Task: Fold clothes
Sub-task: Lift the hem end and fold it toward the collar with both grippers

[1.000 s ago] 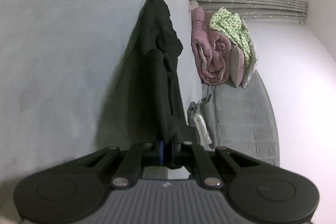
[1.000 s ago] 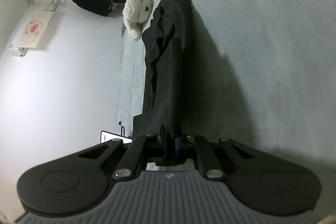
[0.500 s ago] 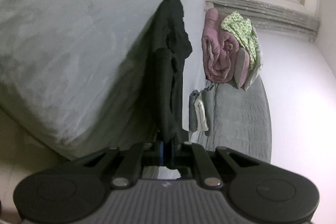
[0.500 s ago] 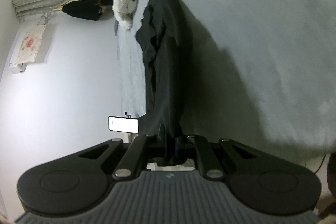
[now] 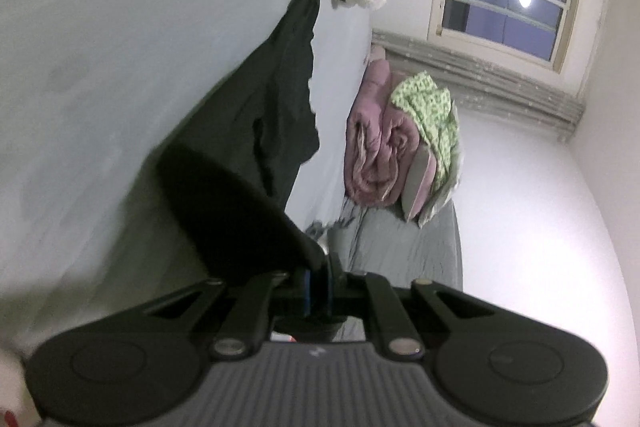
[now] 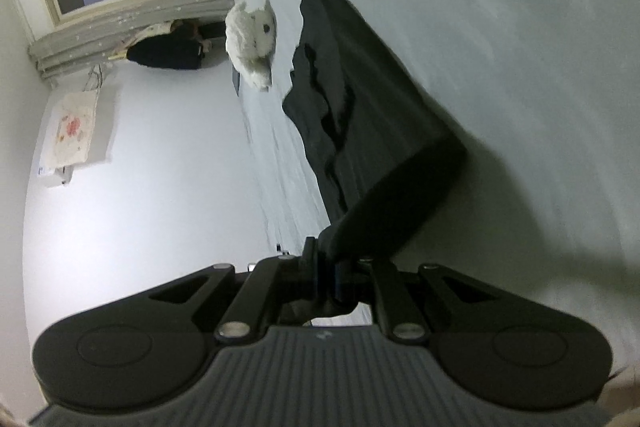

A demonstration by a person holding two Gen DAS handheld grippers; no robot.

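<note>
At my fingertips, the left gripper (image 5: 318, 287) and the right gripper (image 6: 327, 277) are each clamped on an edge of the black garment (image 5: 280, 99), which stretches away across the pale bed (image 5: 120, 47). A white plush toy (image 6: 252, 43) sits just beyond its far end. I see rolled pink bedding (image 5: 376, 147) to one side; the bed around stays open.

No readable text, label, brand or number in either view. Small pale mark on grey ribbed gripper housing (image 5: 318, 352) too blurred to read. Wall hanging (image 6: 72, 129): floral motif only.
</note>
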